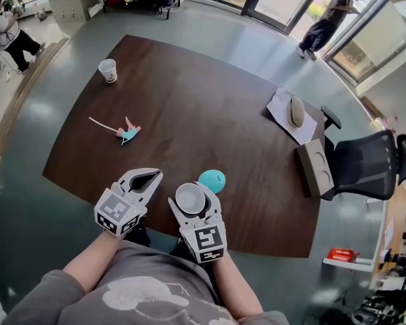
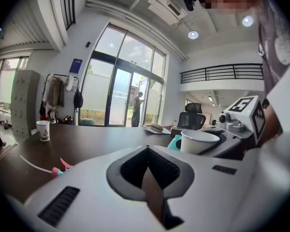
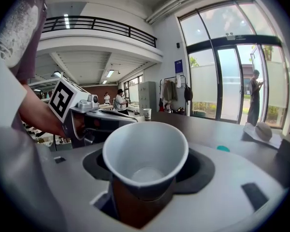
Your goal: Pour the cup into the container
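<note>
The dark brown table (image 1: 210, 100) bears no writing that can be read. A black office chair (image 1: 365, 161) at its right end is partly cut off by the table edge.

The left gripper (image 1: 152, 175) has its 2 jaws closed tip to tip, with nothing between them. The right gripper (image 1: 191, 193) is clamped on 1 white paper cup (image 3: 146, 153), held upright near the table's near edge. What lies in the cup's bottom cannot be made out.

Each gripper's cube shows only black-and-white square markers, with no letters.

The teal container (image 1: 212, 180) stands just beyond the held cup, its near side hidden behind the cup. Whether the 2 touch cannot be told.

A second paper cup (image 1: 108, 70) far across the table carries faint print, too small to read. A small pink and teal object (image 1: 128, 134) lies between, too small to identify.
</note>
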The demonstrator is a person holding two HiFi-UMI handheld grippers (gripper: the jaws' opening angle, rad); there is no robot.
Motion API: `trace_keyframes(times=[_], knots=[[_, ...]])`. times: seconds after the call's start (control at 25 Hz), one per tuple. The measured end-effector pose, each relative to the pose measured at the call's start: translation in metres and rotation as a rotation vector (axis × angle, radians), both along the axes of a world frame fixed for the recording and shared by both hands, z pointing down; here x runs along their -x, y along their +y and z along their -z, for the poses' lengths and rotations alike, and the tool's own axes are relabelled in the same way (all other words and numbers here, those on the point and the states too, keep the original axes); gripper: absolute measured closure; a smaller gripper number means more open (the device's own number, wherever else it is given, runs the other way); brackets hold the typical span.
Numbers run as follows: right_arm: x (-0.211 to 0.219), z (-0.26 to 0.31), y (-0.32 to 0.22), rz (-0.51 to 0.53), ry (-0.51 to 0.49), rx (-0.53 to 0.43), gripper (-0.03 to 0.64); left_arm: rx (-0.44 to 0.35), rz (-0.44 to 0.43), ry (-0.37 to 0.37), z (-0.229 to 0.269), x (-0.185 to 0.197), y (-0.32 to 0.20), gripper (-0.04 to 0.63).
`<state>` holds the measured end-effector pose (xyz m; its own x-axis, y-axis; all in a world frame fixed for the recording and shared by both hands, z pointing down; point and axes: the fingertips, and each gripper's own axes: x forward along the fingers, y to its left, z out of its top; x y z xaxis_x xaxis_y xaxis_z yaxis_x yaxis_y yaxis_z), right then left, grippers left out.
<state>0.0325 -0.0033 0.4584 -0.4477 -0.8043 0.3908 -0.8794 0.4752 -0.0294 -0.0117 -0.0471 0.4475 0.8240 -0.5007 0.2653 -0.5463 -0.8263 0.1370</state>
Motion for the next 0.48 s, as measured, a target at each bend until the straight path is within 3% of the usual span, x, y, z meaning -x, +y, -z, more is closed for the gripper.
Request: trace_keyframes(times=[0.48], knots=[[0.033, -0.023, -0.051, -0.121, -0.033, -0.026, 0.321, 0.018, -0.04, 0.014, -0.022, 0.035, -0.045, 0.589]])
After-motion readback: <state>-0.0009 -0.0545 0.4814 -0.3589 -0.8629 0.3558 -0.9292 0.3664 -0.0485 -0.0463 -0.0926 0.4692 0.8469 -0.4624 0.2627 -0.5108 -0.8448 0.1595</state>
